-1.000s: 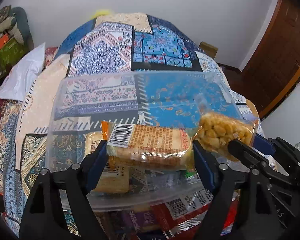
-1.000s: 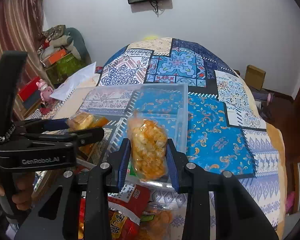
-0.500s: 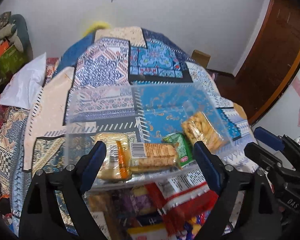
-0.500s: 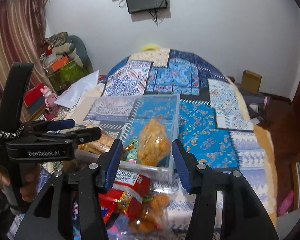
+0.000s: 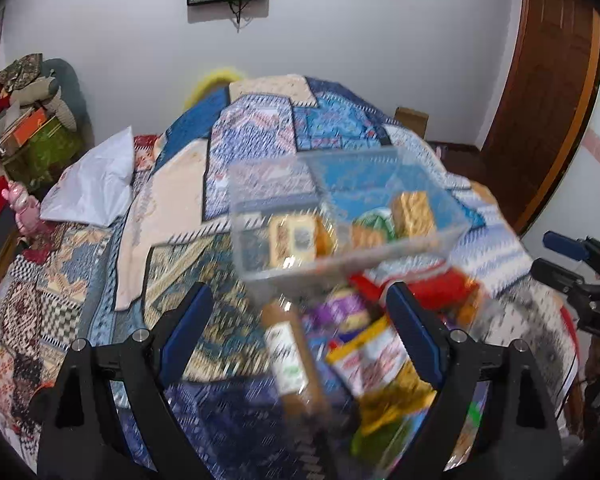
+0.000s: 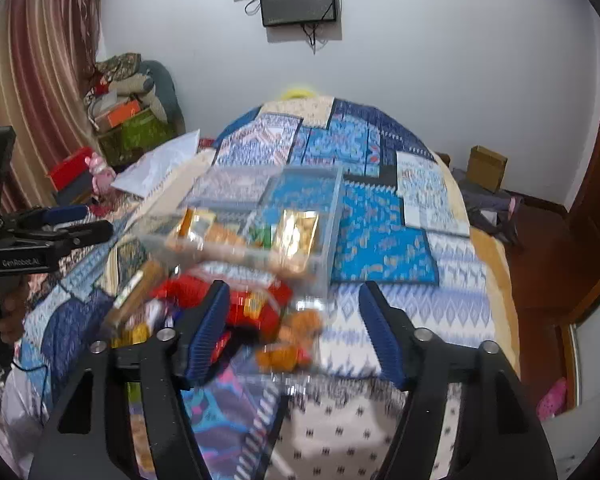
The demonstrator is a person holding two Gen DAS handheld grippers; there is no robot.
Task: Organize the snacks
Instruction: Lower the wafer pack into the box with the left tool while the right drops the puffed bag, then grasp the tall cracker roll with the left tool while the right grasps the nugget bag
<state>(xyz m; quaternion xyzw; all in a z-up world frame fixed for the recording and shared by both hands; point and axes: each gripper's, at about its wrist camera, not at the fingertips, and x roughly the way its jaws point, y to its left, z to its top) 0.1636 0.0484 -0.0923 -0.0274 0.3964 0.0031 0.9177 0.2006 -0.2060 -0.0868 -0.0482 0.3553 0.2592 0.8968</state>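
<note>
Fingers: both pairs are being held spread and empty — left gripper (image 5: 298, 322) wide, right gripper (image 6: 294, 330) having just been opening.
Done: several snack packets (image 6: 296, 230) are lying in the clear plastic bin (image 5: 452, 236).
Left: a loose snack pile (image 6: 236, 308) is waiting just before it on the patchwork bedspread (image 6: 384, 236).

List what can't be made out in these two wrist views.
- Pile of loose snacks, left wrist view: motion blur hides labels and count.
- Clear bin, right wrist view: blurred packets inside can't be counted.
- Person's hand, right wrist view: mostly cut off by the left edge.
</note>
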